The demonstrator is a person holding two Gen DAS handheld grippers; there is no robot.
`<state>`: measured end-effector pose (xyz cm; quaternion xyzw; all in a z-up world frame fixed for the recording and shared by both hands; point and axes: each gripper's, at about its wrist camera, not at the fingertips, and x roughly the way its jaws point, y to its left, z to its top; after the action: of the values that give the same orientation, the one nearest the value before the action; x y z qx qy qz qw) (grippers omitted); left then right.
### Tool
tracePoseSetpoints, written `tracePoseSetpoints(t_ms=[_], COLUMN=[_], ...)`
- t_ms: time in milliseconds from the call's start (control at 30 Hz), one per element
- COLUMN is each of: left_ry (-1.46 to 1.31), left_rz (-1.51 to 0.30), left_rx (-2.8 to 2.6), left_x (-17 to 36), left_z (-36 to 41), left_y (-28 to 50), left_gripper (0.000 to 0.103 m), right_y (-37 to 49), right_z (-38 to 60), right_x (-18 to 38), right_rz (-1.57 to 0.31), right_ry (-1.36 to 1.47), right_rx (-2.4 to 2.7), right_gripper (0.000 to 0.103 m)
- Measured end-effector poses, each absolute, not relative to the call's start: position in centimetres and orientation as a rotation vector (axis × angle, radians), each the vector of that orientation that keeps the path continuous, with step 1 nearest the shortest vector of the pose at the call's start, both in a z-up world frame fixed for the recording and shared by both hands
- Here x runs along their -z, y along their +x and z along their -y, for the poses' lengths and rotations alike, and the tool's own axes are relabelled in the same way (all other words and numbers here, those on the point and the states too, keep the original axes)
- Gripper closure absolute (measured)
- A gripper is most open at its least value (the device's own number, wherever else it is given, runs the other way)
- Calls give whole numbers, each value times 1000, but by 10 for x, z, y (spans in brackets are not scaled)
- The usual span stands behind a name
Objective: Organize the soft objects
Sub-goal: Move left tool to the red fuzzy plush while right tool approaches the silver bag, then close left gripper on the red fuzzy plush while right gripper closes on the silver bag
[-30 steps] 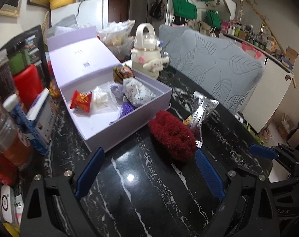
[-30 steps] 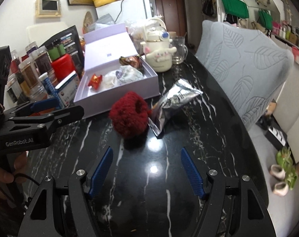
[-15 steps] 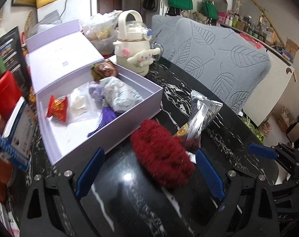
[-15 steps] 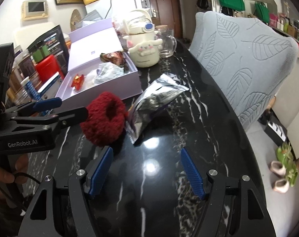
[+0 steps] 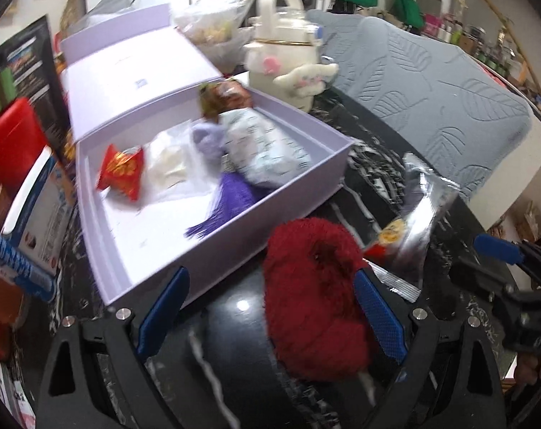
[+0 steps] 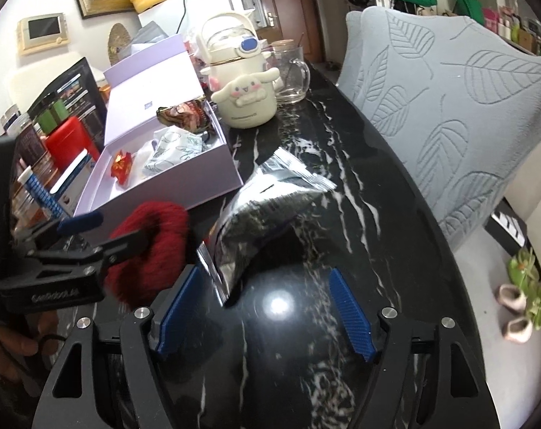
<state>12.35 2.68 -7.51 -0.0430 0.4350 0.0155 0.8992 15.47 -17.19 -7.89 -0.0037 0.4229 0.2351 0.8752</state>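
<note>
A fluffy dark red scrunchie point(image 5: 313, 293) lies on the black marble table point(image 5: 234, 386), between the wide-open fingers of my left gripper point(image 5: 270, 311); it also shows in the right wrist view point(image 6: 152, 243). Behind it stands an open lilac box point(image 5: 213, 193) holding a red pouch point(image 5: 122, 171), a patterned soft bundle point(image 5: 263, 150) and a purple tassel point(image 5: 227, 207). A silver foil packet point(image 6: 266, 214) lies right of the scrunchie, just ahead of my open right gripper point(image 6: 263, 318).
A cream cartoon kettle point(image 6: 241, 78) and a glass mug point(image 6: 291, 71) stand behind the box. Jars, a red tin point(image 5: 13, 150) and cartons crowd the left edge. A grey leaf-patterned chair back point(image 6: 449, 114) lines the table's right side.
Both grippers have moved forward. The left one now has the red scrunchie between its open fingers, and the right one has closed in on the foil packet.
</note>
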Motion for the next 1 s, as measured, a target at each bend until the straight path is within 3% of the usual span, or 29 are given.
tracePoseSetpoints(t_ms=[133,533,567,667,700,1000], left_ry=[-110,-119,-114,-102,-100,-97], left_rz=[-901,-854,-852,-843,-840,-830], left_rx=[-49,-67,-68,-62,-57,50], left_x=[76,70,69,67,66,64], left_z=[-36,-47,-46,-44,-43,-22], left_y=[114,98,98,97,98,103], left_gripper=[8,8,8,8,8,8], right_y=[168,207,208,215,217,210], right_z=[161,131,130,127,127,139], right_x=[82,93,94,101,103,106], right_rz=[-891,-899,-900,-916,-921,-990], right_ry=[10,38,31,33,41,80], right_rx=[-509,-465,-458,-457,-459,-562], right_gripper=[22,21,23,49,53,59])
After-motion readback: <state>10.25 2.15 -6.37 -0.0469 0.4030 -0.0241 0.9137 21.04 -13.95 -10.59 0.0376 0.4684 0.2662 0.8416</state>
